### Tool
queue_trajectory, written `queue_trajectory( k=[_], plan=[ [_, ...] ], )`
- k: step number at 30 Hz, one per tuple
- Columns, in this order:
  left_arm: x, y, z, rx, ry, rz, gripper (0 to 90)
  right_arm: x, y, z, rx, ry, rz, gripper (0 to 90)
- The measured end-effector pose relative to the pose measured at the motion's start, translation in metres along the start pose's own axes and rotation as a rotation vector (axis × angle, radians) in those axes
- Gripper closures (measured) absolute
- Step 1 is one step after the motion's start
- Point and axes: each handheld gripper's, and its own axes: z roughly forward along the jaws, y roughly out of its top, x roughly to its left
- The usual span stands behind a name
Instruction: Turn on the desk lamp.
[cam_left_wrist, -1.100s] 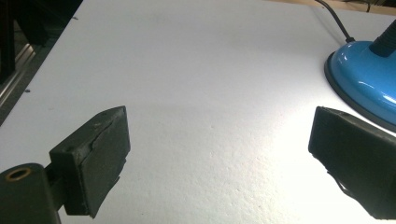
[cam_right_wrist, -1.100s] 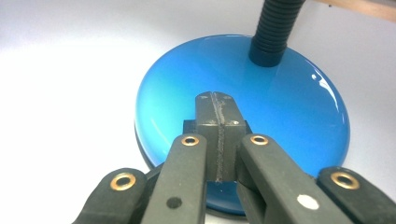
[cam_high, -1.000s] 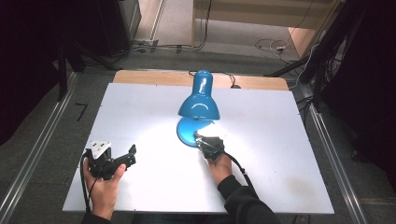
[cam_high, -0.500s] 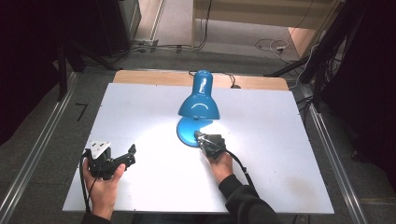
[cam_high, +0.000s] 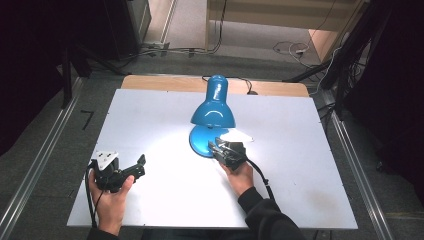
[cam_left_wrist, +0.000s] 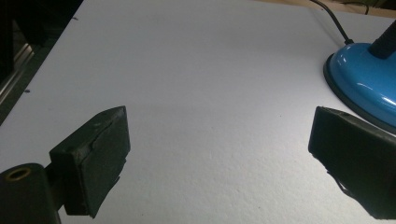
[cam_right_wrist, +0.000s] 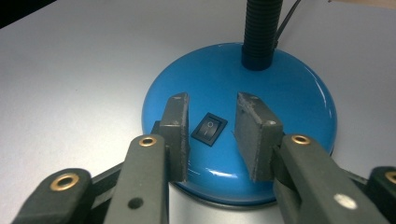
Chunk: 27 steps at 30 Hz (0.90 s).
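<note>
A blue lamp (cam_high: 213, 111) stood lit near the middle of the white table (cam_high: 150, 115), its round base (cam_right_wrist: 289, 93) carrying a small black switch (cam_right_wrist: 209, 129). The right gripper (cam_right_wrist: 211, 135) hung just over that base, jaws partly spread either side of the switch, pinching nothing. The left gripper (cam_high: 131, 172), well apart near the table's front left, had its jaws spread wide over bare tabletop.

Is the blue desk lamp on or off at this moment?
On. The blue desk lamp throws a bright patch onto the white table beneath its shade. The right gripper brackets the black rocker switch without touching it.
</note>
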Motion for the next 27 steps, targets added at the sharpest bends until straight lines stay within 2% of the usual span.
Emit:
queue_trajectory(
  k=[4,8,14,18,27],
  plan=[
    [0.0,0.0,0.0,0.0,0.002,0.0,5.9,-0.004,-0.001,-0.004,-0.005,0.007,0.013,55.6],
    [-0.001,0.0,0.0,-0.002,0.001,0.0,5.9,-0.007,-0.001,-0.007,0.006,0.02,0.012,40.7],
    [0.0,0.0,0.0,-0.001,0.002,0.0,6.0,-0.011,-0.002,-0.011,0.015,0.027,0.006,30.2],
    [-0.001,0.0,0.0,-0.001,0.001,-0.001,6.0,-0.013,-0.003,-0.014,0.027,0.029,-0.005,25.5],
    [-0.002,0.0,0.001,0.002,0.0,0.005,5.9,-0.018,-0.004,-0.028,0.023,0.042,-0.001,22.7]
  ],
)
